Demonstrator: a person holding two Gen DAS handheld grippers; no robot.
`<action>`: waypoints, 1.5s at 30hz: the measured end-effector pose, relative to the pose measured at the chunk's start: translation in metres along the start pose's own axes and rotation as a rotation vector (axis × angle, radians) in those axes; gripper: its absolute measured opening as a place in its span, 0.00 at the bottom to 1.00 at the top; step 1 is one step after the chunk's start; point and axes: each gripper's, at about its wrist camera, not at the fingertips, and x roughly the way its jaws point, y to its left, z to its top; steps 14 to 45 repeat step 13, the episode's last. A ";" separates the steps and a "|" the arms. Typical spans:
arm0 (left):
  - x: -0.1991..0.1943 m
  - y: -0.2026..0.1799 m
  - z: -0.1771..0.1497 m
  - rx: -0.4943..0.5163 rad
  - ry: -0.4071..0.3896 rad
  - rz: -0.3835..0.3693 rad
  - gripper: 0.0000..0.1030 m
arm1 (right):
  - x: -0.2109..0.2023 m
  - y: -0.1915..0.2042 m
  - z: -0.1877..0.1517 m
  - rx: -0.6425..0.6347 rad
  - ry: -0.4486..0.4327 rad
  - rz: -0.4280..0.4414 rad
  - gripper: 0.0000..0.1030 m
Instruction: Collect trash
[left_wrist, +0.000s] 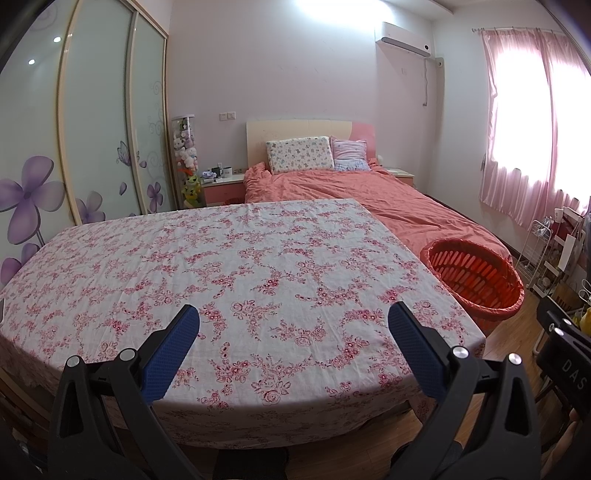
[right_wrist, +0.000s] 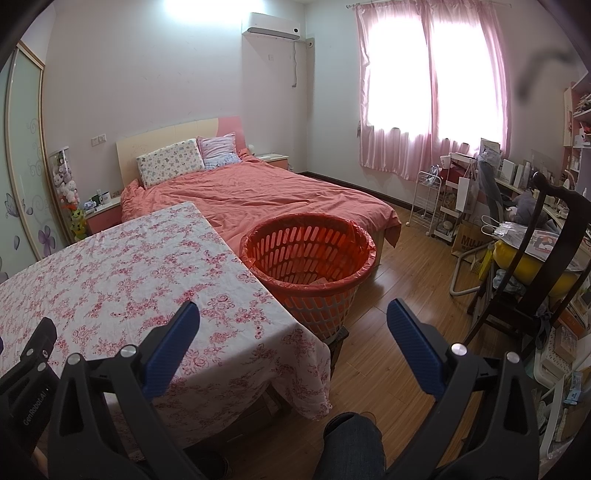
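Observation:
An orange slatted basket (right_wrist: 308, 258) lined with an orange bag stands off the table's right side, at the foot of the bed; it also shows in the left wrist view (left_wrist: 474, 277). Something pale lies at its bottom. The table (left_wrist: 236, 273) wears a floral cloth, and no trash shows on it. My left gripper (left_wrist: 293, 332) is open and empty above the table's near edge. My right gripper (right_wrist: 293, 332) is open and empty above the table's near right corner (right_wrist: 303, 343), with the basket just beyond it.
A bed with a coral cover (right_wrist: 266, 199) lies behind the table. A dark wooden chair (right_wrist: 532, 266) and a cluttered desk (right_wrist: 517, 221) stand at the right. A wardrobe with sliding doors (left_wrist: 96, 125) fills the left wall. Wood floor (right_wrist: 406, 266) lies between basket and chair.

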 end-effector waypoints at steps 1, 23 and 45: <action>0.000 0.000 0.000 0.000 0.000 0.000 0.98 | 0.000 0.000 0.000 0.000 0.000 0.000 0.96; 0.000 0.003 -0.005 0.002 0.007 -0.004 0.98 | 0.000 0.001 0.000 0.000 0.001 0.000 0.96; 0.000 0.003 -0.005 0.002 0.007 -0.004 0.98 | 0.000 0.001 0.000 0.000 0.001 0.000 0.96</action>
